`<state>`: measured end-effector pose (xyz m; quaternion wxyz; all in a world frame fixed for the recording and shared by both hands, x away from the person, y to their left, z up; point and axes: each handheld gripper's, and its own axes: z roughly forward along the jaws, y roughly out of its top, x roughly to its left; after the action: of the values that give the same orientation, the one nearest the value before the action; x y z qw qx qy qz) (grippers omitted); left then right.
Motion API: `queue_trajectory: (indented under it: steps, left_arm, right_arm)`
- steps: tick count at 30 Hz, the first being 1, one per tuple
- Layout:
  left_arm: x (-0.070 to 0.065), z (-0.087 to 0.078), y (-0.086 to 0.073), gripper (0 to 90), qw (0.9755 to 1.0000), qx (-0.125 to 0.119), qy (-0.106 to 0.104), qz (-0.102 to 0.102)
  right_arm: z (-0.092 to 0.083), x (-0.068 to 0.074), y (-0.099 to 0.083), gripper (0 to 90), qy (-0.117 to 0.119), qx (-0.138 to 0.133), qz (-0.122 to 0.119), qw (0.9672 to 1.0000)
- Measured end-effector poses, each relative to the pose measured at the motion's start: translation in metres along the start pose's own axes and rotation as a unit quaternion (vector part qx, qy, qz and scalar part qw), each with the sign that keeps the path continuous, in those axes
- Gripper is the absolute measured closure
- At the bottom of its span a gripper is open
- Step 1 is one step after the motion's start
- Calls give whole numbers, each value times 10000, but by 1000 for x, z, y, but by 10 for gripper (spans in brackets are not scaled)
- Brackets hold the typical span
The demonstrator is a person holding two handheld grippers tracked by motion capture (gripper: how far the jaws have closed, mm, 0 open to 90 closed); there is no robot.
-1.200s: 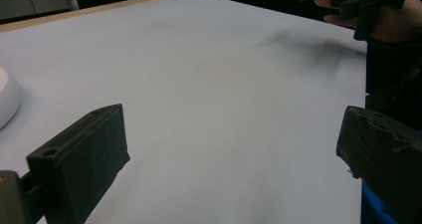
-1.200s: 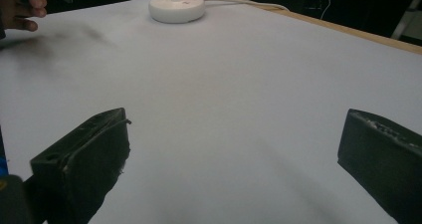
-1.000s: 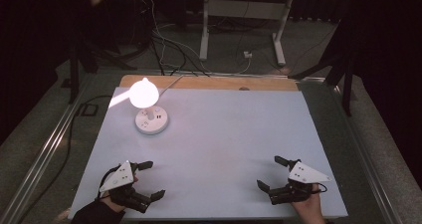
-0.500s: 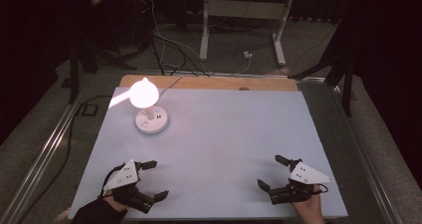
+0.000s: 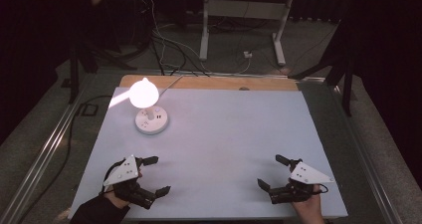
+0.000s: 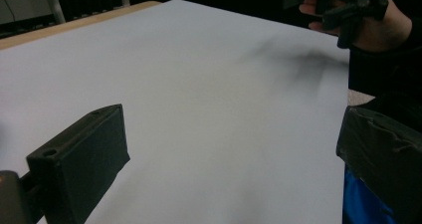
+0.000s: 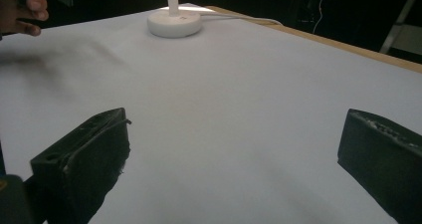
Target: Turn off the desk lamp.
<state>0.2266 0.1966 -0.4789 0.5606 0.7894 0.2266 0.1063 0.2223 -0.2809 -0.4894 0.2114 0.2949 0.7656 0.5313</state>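
Note:
In the high view my left gripper [image 5: 157, 175] rests near the table's front left corner, jaws wide apart and holding nothing. My right gripper [image 5: 272, 171] sits near the front right corner, also open and empty. Both point toward the middle of the white table [image 5: 224, 134]. A small white lamp [image 5: 151, 120] with a glowing round head [image 5: 144, 93] stands at the back left. The left gripper view looks across bare table [image 6: 199, 109] to the other hand [image 6: 368, 25]. In the right gripper view the lamp base [image 7: 174, 22] stands far ahead.
A wooden strip [image 5: 209, 82] runs along the table's far edge. The lamp's cable [image 5: 171, 82] trails off the back. Behind the table are a white metal stand [image 5: 244, 20] and floor cables [image 5: 164, 40]. A metal rail [image 5: 45, 154] borders the left side.
Both grippers stay almost still and open; the left one has shifted very slightly.

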Motion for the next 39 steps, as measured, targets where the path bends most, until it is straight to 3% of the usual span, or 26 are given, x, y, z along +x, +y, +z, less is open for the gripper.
queue_trajectory:
  steps: [18,39]
  left_arm:
    - [13,0,24,5,9990,-117,433,-74]
    - [35,10,42,6,9945,-96,1017,-243]
  right_arm:
    - [-2,-1,0,0,-53,-37,47,10000]
    - [-3,-1,0,0,-42,-52,52,10000]
